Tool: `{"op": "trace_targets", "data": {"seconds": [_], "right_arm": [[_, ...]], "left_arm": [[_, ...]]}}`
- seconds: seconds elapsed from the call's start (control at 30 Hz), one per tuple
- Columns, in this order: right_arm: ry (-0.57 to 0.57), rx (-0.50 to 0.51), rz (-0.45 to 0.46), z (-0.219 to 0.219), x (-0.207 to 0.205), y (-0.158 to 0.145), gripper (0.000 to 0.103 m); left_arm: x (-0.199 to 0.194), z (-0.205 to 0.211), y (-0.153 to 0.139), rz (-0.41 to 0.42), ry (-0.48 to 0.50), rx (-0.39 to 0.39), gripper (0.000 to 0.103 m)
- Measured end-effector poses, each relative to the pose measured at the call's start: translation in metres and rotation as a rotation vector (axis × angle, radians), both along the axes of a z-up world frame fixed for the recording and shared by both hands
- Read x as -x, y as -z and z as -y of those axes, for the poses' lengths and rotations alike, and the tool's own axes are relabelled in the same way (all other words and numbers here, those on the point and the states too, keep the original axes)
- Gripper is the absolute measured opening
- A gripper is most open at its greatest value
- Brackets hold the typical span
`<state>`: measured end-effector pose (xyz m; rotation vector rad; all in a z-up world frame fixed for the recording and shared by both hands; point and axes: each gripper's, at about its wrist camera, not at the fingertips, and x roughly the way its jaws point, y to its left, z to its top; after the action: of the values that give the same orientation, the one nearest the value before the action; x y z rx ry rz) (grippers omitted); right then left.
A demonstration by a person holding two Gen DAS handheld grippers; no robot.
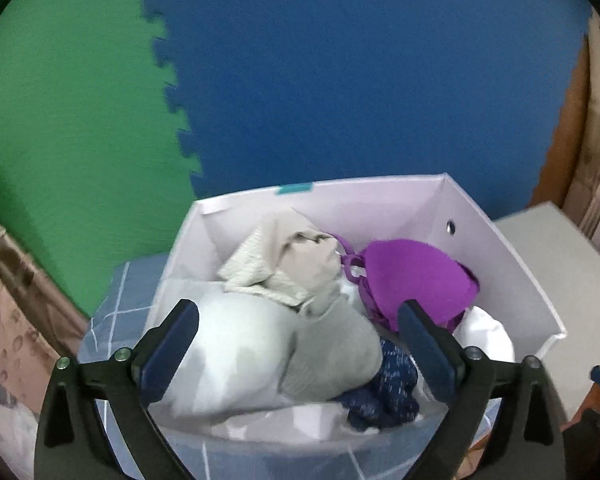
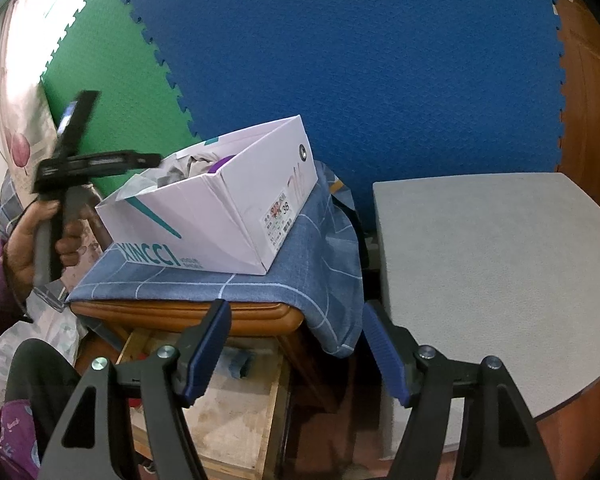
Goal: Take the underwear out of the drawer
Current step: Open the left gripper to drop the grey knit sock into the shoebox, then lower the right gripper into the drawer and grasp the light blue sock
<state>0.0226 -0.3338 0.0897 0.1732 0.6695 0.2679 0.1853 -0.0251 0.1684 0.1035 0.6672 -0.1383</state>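
Hovering left gripper [image 1: 298,344], jaws spread wide and empty, over the shoe box [image 1: 512,248] at lower centre | purple bra [image 1: 408,276] on the heap inside, soft, light; pinch its padded cup edge | right gripper [image 2: 296,350] jaws apart, idle.

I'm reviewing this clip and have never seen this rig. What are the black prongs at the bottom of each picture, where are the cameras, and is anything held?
The prongs are handheld two-finger grippers, one per hand, each with a fisheye camera looking along its fingers. The left gripper hovers open over a white shoebox serving as the drawer, filled with a purple bra, beige and grey garments. The right gripper shows that box on a blue checked cloth, beside a grey table, plus the person's hand. Both grippers are empty.
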Motion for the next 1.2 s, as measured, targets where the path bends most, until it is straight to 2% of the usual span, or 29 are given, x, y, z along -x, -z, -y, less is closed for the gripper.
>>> {"op": "trace_targets", "data": {"seconds": [0.07,0.13,0.27,0.33,0.43,0.5,0.6,0.7,0.83,0.93,1.03,1.2], "right_arm": [[-0.004,0.008,0.003,-0.002,0.0,0.0,0.07],[-0.007,0.018,0.01,-0.004,0.001,0.0,0.07],[-0.011,0.053,0.042,-0.011,0.006,-0.004,0.07],[-0.033,0.076,0.063,-0.019,0.012,-0.007,0.07],[-0.108,0.137,0.071,-0.041,0.019,-0.008,0.07],[-0.205,0.21,0.072,-0.07,0.025,-0.006,0.07],[-0.339,0.321,0.061,-0.118,0.03,0.005,0.07],[-0.474,0.455,0.038,-0.164,0.033,0.026,0.07],[-0.631,0.616,0.002,-0.219,0.03,0.064,0.069],[-0.689,0.716,-0.016,-0.248,0.023,0.091,0.069],[-0.738,0.883,0.028,-0.273,0.019,0.122,0.069],[-0.799,1.072,0.082,-0.3,0.012,0.168,0.069]], "left_arm": [[0.018,-0.017,-0.005,0.03,0.007,0.049,0.101],[0.04,-0.037,-0.007,0.053,0.007,0.065,0.102],[0.082,-0.08,0.0,0.047,-0.013,0.087,0.102],[0.101,-0.105,0.009,0.017,-0.03,0.121,0.102],[0.132,-0.145,0.024,-0.028,-0.054,0.199,0.102],[0.153,-0.168,0.035,-0.034,-0.091,0.223,0.102],[0.176,-0.188,0.05,-0.019,-0.151,0.207,0.102],[0.195,-0.191,0.06,0.015,-0.2,0.152,0.102],[0.212,-0.186,0.06,0.08,-0.175,0.153,0.102],[0.214,-0.172,0.062,0.093,-0.145,0.082,0.102],[0.215,-0.16,0.064,0.103,-0.123,0.036,0.102],[0.212,-0.151,0.069,0.082,-0.088,0.02,0.102]]}}
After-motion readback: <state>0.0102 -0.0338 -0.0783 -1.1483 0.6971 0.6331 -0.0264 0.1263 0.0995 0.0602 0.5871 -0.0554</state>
